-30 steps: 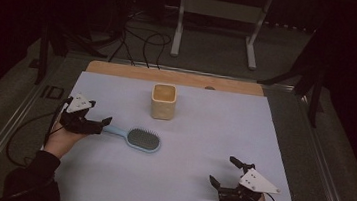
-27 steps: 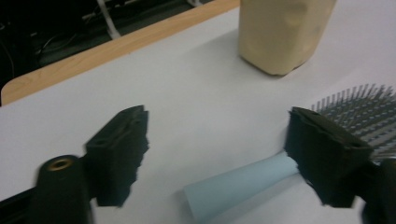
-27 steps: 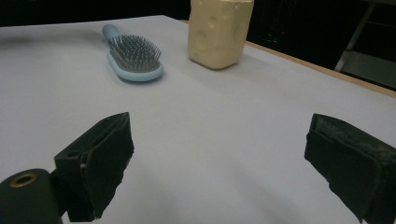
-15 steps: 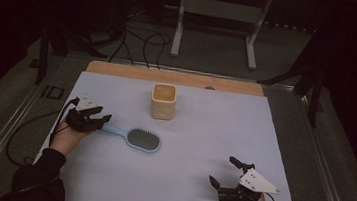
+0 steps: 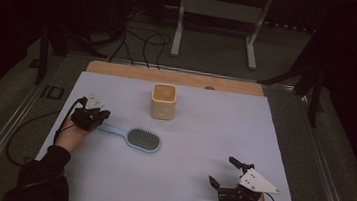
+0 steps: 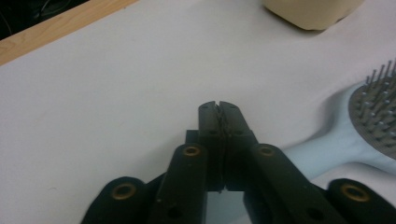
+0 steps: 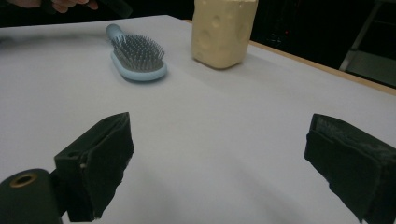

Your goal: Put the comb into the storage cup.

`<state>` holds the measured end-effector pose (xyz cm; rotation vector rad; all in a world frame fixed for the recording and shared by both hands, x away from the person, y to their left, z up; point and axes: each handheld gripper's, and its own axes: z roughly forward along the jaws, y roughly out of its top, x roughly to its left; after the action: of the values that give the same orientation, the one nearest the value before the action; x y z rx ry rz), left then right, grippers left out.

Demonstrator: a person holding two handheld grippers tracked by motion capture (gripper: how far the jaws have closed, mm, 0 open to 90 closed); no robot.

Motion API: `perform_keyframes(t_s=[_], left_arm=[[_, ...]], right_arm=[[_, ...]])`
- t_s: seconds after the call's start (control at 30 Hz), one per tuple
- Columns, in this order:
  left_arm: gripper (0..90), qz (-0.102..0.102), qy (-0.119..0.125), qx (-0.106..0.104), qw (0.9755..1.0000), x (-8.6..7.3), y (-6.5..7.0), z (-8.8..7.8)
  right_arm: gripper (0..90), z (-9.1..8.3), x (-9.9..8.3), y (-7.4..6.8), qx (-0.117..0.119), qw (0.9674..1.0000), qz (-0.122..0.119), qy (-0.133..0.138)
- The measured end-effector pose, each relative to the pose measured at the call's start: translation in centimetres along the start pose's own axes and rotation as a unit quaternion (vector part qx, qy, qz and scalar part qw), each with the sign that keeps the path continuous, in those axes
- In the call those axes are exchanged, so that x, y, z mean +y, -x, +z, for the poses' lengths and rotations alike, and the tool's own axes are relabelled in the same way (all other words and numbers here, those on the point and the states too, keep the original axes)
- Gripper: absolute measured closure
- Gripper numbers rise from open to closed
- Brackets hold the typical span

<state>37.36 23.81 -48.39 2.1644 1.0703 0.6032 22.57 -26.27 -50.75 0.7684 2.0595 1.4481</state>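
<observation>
A light blue hairbrush [image 5: 142, 139] lies bristles up on the white table sheet, its handle pointing left. My left gripper [image 5: 98, 117] sits low at the end of that handle. In the left gripper view its jaws [image 6: 218, 105] have just been closing and now meet pad to pad, with nothing seen between them. The brush handle [image 6: 322, 149] runs out from beneath them to the right. My right gripper [image 5: 222, 171] rests near the front right edge, open and holding nothing [image 7: 219, 158]. A cream square cup [image 5: 163, 101] stands upright behind the brush.
The white sheet [image 5: 213, 129] covers the table, with a wooden strip [image 5: 179, 77] along its far edge. Cables and a metal stand [image 5: 216, 9] are on the floor beyond. From the right gripper view the brush [image 7: 137, 58] and cup [image 7: 224, 30] lie ahead.
My left gripper has shifted right and down onto the end of the brush handle, and its jaws have gone from wide apart to closed. The right gripper and brush have not moved.
</observation>
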Motion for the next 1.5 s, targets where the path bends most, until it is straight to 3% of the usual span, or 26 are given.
perform_keyframes(t_s=[0.3,0.73,0.83,1.23,1.5], left_arm=[[90.0,0.005,-0.022,0.009,0.9997,0.0,-0.1,1.0],[90.0,0.011,-0.059,-0.003,0.9982,-0.4,-0.7,2.1],[90.0,0.020,-0.073,-0.006,0.9971,-0.5,-0.7,2.3],[90.0,0.025,-0.088,-0.022,0.9955,-1.1,-0.7,1.6],[90.0,0.035,-0.099,-0.033,0.9940,-2.1,0.2,0.5]], right_arm=[[7.5,0.0,0.0,0.0,0.000,1.0000,-0.001,0.001],[7.5,0.0,0.0,0.0,-0.001,1.0000,0.003,0.000],[7.5,0.0,0.0,0.0,-0.001,1.0000,0.000,0.001],[7.5,0.0,0.0,0.0,-0.001,1.0000,0.003,0.000],[7.6,0.0,0.0,0.0,-0.002,1.0000,0.005,0.000]])
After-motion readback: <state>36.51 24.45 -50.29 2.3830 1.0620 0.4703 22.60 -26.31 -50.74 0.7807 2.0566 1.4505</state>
